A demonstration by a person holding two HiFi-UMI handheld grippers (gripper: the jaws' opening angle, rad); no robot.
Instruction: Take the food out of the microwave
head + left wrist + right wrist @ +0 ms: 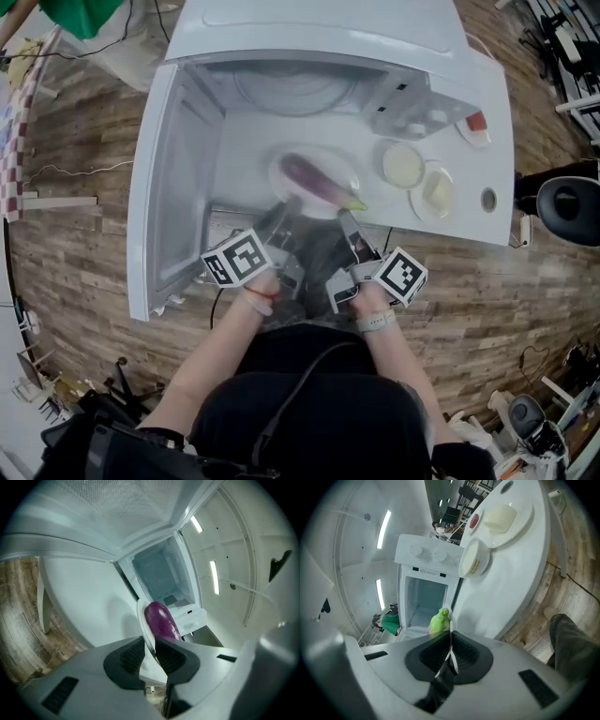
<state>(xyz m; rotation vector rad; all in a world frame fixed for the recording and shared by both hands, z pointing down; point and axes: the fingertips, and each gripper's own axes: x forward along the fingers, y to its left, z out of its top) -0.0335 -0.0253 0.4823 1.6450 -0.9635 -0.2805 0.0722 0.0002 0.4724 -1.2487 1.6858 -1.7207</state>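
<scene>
A purple eggplant [317,179] with a green stem lies on a white plate [292,159]. The plate hangs just in front of the open white microwave [309,37], over the white table [469,211]. My left gripper [284,208] is shut on the plate's near left rim, and my right gripper [345,218] is shut on its near right rim. In the left gripper view the pads [133,654] pinch the thin rim [145,620] below the eggplant [161,619]. In the right gripper view the rim [451,637] sits between the pads, with the green stem [439,620] beyond.
The microwave door [159,197] stands open to the left. On the table to the right are a cream bowl [402,164], a plate with a pale block [436,192] and a small red item [476,124]. A black chair [567,206] stands at the far right.
</scene>
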